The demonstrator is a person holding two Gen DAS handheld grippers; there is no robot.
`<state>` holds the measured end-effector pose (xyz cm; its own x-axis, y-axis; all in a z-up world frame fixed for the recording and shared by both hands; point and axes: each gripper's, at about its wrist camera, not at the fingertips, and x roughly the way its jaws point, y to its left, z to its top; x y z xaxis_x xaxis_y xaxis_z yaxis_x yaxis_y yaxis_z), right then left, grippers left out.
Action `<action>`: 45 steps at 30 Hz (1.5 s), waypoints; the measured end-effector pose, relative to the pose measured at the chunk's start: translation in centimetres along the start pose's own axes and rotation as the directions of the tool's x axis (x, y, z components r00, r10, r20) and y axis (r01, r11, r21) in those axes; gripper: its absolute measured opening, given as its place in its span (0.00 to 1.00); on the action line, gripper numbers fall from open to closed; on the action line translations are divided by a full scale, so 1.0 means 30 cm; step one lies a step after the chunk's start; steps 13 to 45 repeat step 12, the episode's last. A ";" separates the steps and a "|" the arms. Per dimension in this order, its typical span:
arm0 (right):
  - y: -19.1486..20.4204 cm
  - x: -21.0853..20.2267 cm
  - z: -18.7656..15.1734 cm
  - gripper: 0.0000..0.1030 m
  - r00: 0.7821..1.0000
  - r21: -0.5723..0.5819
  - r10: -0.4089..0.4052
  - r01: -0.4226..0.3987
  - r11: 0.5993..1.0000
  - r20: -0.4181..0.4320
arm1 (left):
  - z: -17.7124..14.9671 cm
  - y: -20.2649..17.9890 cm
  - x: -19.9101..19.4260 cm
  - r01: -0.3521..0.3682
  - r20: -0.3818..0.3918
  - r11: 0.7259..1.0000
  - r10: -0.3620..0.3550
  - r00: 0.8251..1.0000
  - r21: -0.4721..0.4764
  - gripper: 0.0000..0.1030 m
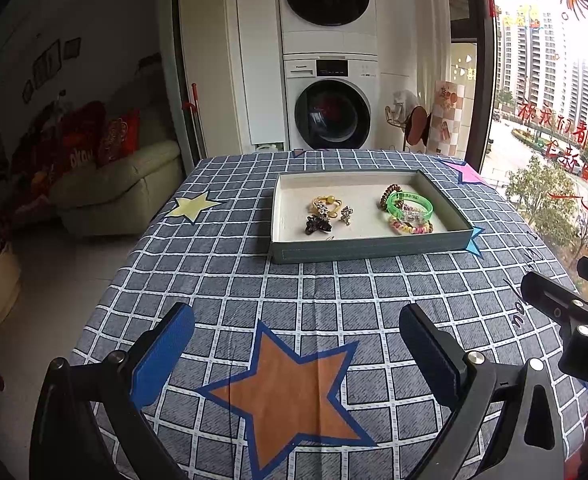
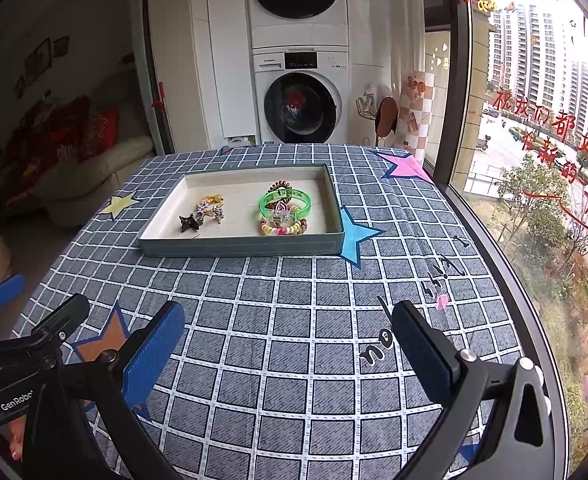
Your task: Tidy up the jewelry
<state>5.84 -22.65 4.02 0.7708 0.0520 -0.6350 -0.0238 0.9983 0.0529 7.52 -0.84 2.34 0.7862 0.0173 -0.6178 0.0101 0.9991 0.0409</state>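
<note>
On the left, a yellow star (image 1: 195, 205) is printed on the checked cloth over the worktop (image 1: 221, 280), and the left tongs (image 1: 296, 350) hover low above an orange star (image 1: 289, 396), blue pads (image 1: 161, 356) wide apart and holding nothing. Further back sits the tray (image 1: 368, 249), shallow and pale-lined, with all the jewelry inside it. In its left half lie the small pieces: a yellow hair tie (image 1: 326, 202), a dark star-shaped clip (image 1: 318, 224) and a little metal charm (image 1: 346, 215), close together and partly touching. These look light and fiddly; the clip and charm seem stiff enough to pinch across their bodies, while the tie is probably soft and would give. In the right half a brown coil tie (image 1: 390, 196), a green bangle (image 1: 410, 204) and a pastel bead bracelet (image 1: 410, 227) overlap in a loose pile. The bangle looks rigid and smooth, so likely slippery; gripping across its band at the free edge seems safest, and lifting it may drag the beads. White print on the band is too small to read. The right tongs (image 2: 289, 344) are likewise spread and empty, well short of the tray. "GenRobo" shows on the left gripper's body in the right view, a brand plate on the washer (image 2: 300, 104) is illegible, and red Chinese lettering crosses the window (image 2: 534, 80).
</note>
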 end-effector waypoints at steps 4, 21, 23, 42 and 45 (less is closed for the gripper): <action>-0.001 0.004 -0.004 1.00 1.000 0.002 0.002 -0.002 1.000 -0.005 | 0.000 0.008 0.005 0.008 -0.011 1.000 -0.008 1.000 -0.012 1.00; -0.011 0.013 -0.006 1.00 1.000 0.008 0.005 -0.005 1.000 -0.015 | 0.003 0.006 0.003 0.018 0.001 1.000 -0.018 1.000 -0.006 1.00; -0.011 0.013 -0.006 1.00 1.000 0.008 0.005 -0.005 1.000 -0.015 | 0.003 0.006 0.003 0.018 0.001 1.000 -0.018 1.000 -0.006 1.00; -0.011 0.013 -0.006 1.00 1.000 0.008 0.005 -0.005 1.000 -0.015 | 0.003 0.006 0.003 0.018 0.001 1.000 -0.018 1.000 -0.006 1.00; -0.011 0.013 -0.006 1.00 1.000 0.008 0.005 -0.005 1.000 -0.015 | 0.003 0.006 0.003 0.018 0.001 1.000 -0.018 1.000 -0.006 1.00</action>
